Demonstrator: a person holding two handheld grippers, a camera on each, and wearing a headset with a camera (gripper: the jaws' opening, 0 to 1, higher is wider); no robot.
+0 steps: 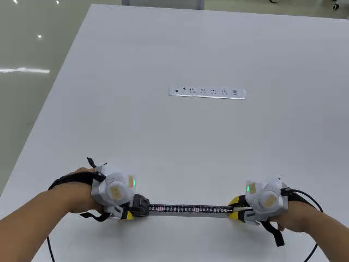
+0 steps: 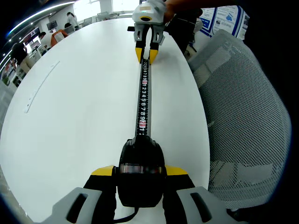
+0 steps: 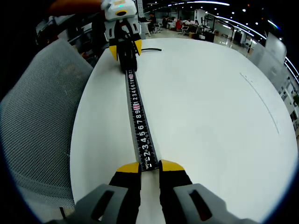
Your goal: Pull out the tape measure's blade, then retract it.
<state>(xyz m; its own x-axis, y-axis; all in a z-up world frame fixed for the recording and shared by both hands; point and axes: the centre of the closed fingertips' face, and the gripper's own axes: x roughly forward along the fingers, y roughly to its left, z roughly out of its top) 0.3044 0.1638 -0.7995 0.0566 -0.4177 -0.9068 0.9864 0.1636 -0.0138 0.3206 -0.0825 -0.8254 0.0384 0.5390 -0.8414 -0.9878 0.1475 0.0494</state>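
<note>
At the near edge of the white table (image 1: 163, 54), head view: the left gripper (image 1: 131, 207) at 7 o'clock and the right gripper (image 1: 234, 208) at 5 o'clock face each other. The blade (image 1: 188, 209) is stretched straight between them, low over the tabletop; whether it touches cannot be told. Left gripper view: yellow-tipped fingers (image 2: 103, 171) press on both sides of the black case (image 2: 140, 168), and the blade runs toward 12 o'clock to the right gripper. Right gripper view: fingers (image 3: 127, 167) pinch the blade's tip, with numbers rising toward the left gripper at 12 o'clock. A power strip (image 1: 207, 92) lies well apart, at 12 o'clock. A mesh chair (image 2: 238, 116) stands beside the table.
</note>
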